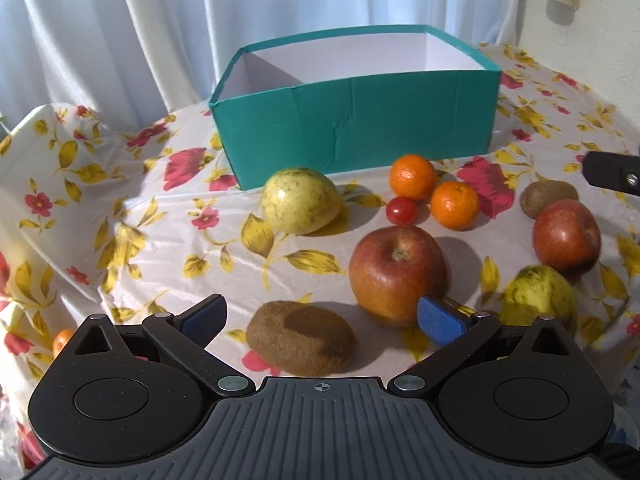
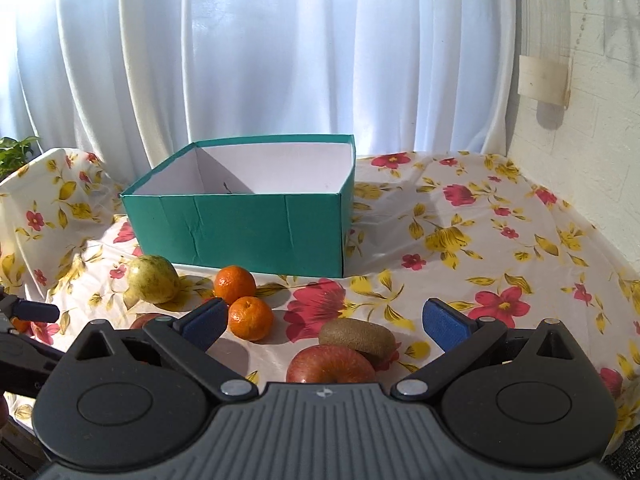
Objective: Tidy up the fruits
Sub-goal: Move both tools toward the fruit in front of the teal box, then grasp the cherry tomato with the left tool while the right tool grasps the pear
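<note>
Both grippers, left gripper (image 1: pixel 322 314) and right gripper (image 2: pixel 324 318), hang with jaws spread and gripping nothing. On the flowered tablecloth (image 1: pixel 168 232), a kiwi (image 1: pixel 300 338) lies between the left fingers, beside a red apple (image 1: pixel 396 272). The teal box (image 1: pixel 352 120) stands toward the table's far edge, with two mandarins (image 1: pixel 414 176), a cherry tomato (image 1: pixel 401 210) and a pear (image 1: pixel 300 200) just before it.

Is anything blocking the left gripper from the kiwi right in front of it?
Nothing visible does. The left gripper is open, with the kiwi lying between its fingers on the tablecloth. The red apple sits just beyond the right finger.
</note>
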`<state>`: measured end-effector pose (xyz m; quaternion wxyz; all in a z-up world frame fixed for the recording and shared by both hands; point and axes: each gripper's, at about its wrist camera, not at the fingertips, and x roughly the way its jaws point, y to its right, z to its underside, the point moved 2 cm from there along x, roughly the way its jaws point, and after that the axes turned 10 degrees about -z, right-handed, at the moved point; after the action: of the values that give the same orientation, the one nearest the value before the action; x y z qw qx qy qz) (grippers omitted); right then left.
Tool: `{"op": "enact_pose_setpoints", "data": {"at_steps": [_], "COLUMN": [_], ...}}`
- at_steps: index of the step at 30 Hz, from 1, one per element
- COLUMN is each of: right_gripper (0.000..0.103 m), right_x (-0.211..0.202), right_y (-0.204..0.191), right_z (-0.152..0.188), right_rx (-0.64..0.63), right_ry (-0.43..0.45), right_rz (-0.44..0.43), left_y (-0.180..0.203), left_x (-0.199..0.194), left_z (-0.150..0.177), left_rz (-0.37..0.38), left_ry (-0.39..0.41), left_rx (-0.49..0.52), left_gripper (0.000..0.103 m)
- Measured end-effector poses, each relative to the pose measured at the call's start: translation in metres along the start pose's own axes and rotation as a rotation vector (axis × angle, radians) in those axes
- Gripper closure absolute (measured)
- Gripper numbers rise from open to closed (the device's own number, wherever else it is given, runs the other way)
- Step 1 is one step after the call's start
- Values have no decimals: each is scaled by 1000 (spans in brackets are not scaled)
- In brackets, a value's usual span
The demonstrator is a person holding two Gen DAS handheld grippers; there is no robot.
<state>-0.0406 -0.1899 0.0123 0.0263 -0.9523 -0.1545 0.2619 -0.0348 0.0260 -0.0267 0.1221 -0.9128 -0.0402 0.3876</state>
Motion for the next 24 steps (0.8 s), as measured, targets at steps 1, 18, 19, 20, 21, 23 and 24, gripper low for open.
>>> {"op": "enact_pose_setpoints", "data": {"at_steps": [1, 18, 19, 20, 21, 23, 24], "right_gripper": [0, 0, 0, 0, 0, 0, 0], "right_x": [-1, 2, 2, 2, 2, 2, 3], "right_y": [0, 5, 5, 5, 5, 5, 4], "right_z": [1, 22, 22, 22, 22, 22, 22], "right_rx": [-2, -20, -24, -27, -30, -33, -34], "right_ry": [6, -32, -30, -30, -33, -41, -46], "right_rz": [-11, -45, -43, -42, -42, -35, -31], "left_y": [-2, 32, 34, 37, 39, 41, 41], "left_x": [-3, -1, 1, 4, 7, 12, 11], "left_z": [5, 34, 35, 36, 37, 39, 39], "left_rz": [46, 190, 199, 208, 213, 214, 213], "left_ry": [8, -102, -113, -131, -148, -169, -166], "left_rx": [-14, 98, 100, 107, 112, 116, 117], "left_gripper": [0, 37, 39, 45, 53, 60, 63]}}
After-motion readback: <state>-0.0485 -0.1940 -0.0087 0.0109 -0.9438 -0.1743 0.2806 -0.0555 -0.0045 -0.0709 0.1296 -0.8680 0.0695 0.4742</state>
